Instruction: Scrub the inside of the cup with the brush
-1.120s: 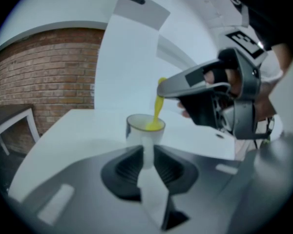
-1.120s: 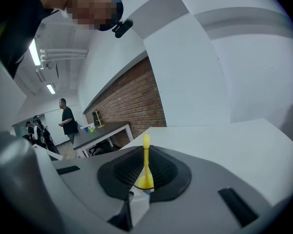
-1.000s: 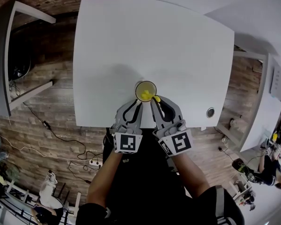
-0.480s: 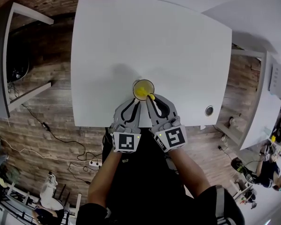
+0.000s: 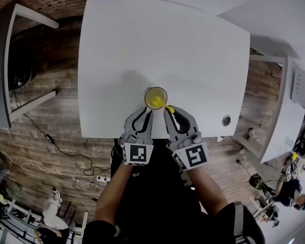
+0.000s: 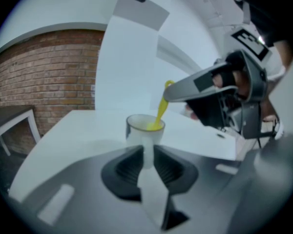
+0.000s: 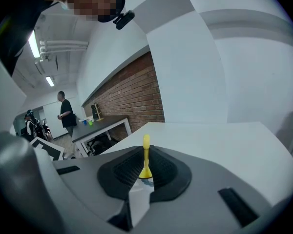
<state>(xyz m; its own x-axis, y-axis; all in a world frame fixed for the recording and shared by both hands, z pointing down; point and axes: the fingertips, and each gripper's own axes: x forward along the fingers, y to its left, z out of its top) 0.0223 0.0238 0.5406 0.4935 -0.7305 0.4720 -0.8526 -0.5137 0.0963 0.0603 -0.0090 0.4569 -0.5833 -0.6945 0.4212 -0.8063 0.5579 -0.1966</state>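
Head view puts the cup (image 5: 156, 89) near the front edge of the white table (image 5: 142, 44), at about 12 o'clock from the left gripper (image 5: 146, 114) and 11 o'clock from the right gripper (image 5: 171, 112). In the left gripper view the jaws are closed on a pale strip that runs up to the cup's wall, apparently its handle, so that gripper steadies the cup. In the right gripper view the jaws are pinched on the thin yellow stem of the brush (image 7: 146, 156). The brush's long axis slants from the cup's interior up toward 1 o'clock in the left gripper view, head down inside, so scrubbing looks to be under way.
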